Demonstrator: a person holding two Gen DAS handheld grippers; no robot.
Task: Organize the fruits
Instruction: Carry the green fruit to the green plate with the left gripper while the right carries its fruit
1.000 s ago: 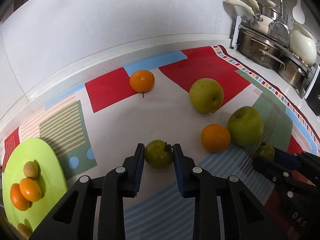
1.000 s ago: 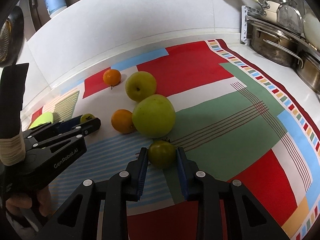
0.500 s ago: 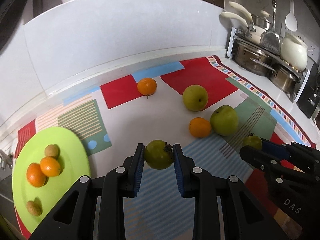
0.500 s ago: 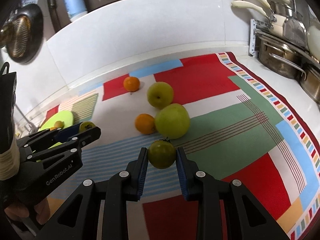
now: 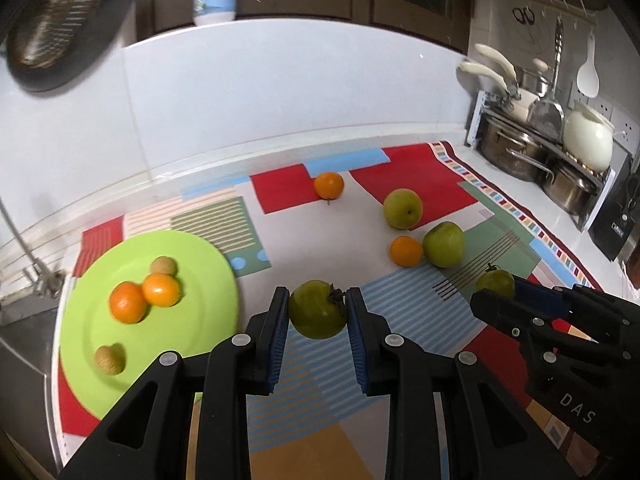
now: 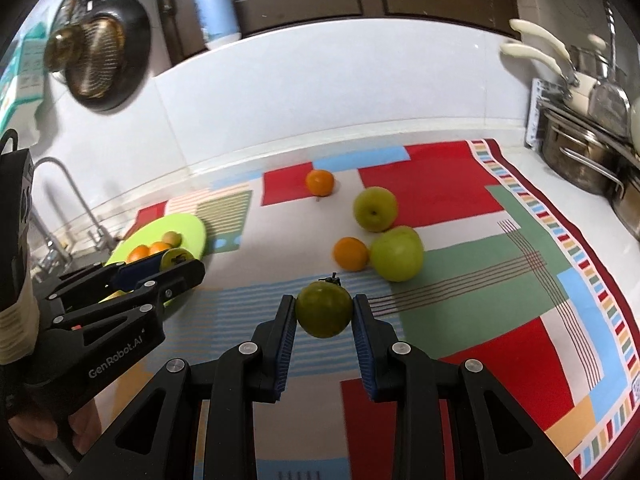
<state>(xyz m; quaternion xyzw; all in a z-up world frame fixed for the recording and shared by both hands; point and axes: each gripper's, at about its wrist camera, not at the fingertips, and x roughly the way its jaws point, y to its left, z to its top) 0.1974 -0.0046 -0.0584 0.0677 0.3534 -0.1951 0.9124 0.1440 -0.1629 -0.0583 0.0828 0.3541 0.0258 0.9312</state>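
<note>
My left gripper (image 5: 318,312) is shut on a small green persimmon (image 5: 316,309), held above the patterned mat just right of the lime-green plate (image 5: 92,344). That plate carries two small oranges (image 5: 127,302) and two little brownish fruits (image 5: 109,360). My right gripper (image 6: 324,314) is shut on a second green persimmon (image 6: 323,310), lifted over the mat's striped patch. On the mat lie two green apples (image 6: 396,254) and two oranges (image 6: 351,254), one orange (image 6: 320,182) near the back wall. Each gripper shows at the edge of the other's view.
A rack with steel pots and white-handled pans (image 5: 532,148) stands at the right end of the counter. A faucet (image 6: 68,204) and sink edge are left of the plate. A dark pan (image 6: 100,64) hangs on the white backsplash, and a soap bottle (image 6: 216,4) stands on the ledge.
Both grippers have risen and pulled back from the mat, each keeping its persimmon. The plate now shows more fully in the left wrist view.
</note>
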